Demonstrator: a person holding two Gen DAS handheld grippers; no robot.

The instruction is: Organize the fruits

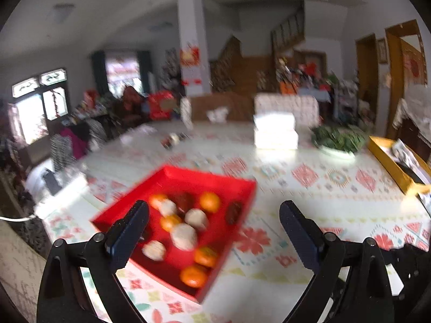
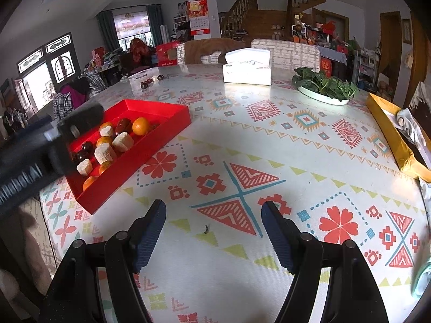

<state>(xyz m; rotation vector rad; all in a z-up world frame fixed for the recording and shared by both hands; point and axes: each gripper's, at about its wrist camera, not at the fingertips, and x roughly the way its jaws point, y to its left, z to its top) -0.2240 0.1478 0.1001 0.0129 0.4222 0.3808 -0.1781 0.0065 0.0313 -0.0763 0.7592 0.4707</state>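
A red tray (image 1: 237, 185) (image 2: 167, 115) sits on the patterned table and holds several oranges (image 1: 209, 202) (image 2: 140, 126), pale cut fruit pieces (image 1: 184, 236) (image 2: 122, 141) and dark round fruits (image 1: 233, 212) (image 2: 86, 147). My left gripper (image 1: 214, 216) is open and empty, hovering above the tray's right part; its view is blurred. In the right wrist view its body (image 2: 54, 140) covers the tray's left end. My right gripper (image 2: 214, 215) is open and empty above bare tablecloth, to the right of the tray. Three dark fruits (image 2: 147, 83) lie loose at the far left of the table.
A white tissue box (image 2: 246, 66) stands at the far middle of the table. A white dish of green leaves (image 2: 324, 86) is at the far right. A gold box (image 2: 388, 126) lies along the right edge. Chairs stand behind the table.
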